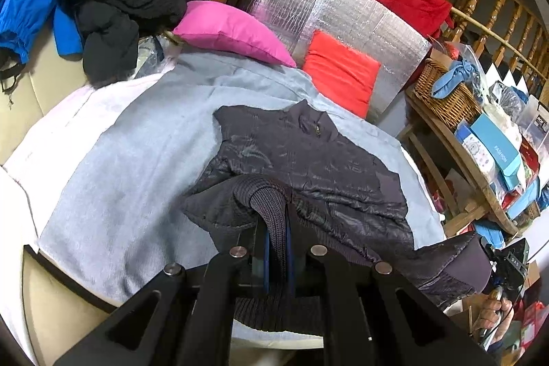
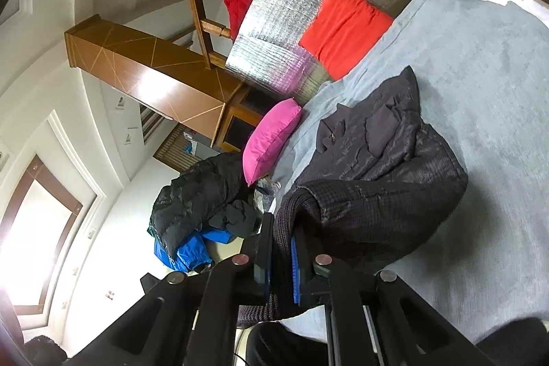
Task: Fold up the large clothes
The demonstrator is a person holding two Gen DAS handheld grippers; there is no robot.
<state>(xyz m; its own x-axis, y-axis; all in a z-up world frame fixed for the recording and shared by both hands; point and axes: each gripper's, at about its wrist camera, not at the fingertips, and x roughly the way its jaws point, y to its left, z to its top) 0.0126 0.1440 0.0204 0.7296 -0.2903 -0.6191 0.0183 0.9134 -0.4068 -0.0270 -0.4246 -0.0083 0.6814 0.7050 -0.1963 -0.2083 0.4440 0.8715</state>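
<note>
You have the dark quilted jacket [image 1: 308, 167] lying on the grey blanket [image 1: 130, 160], collar and zip [image 1: 318, 130] pointing away from you toward the orange cushion [image 1: 339, 71]. Your left gripper [image 1: 276, 235] is clamped on the ribbed knit hem [image 1: 271, 204], and your right gripper [image 2: 281, 249] is clamped on the same ribbed band [image 2: 288, 222] further along. The jacket's long axis runs straight out from both sets of fingers, hem near, collar far. Neither hand is plainly nearer the collar, so the fold likely wants both hems carried forward together toward it.
</note>
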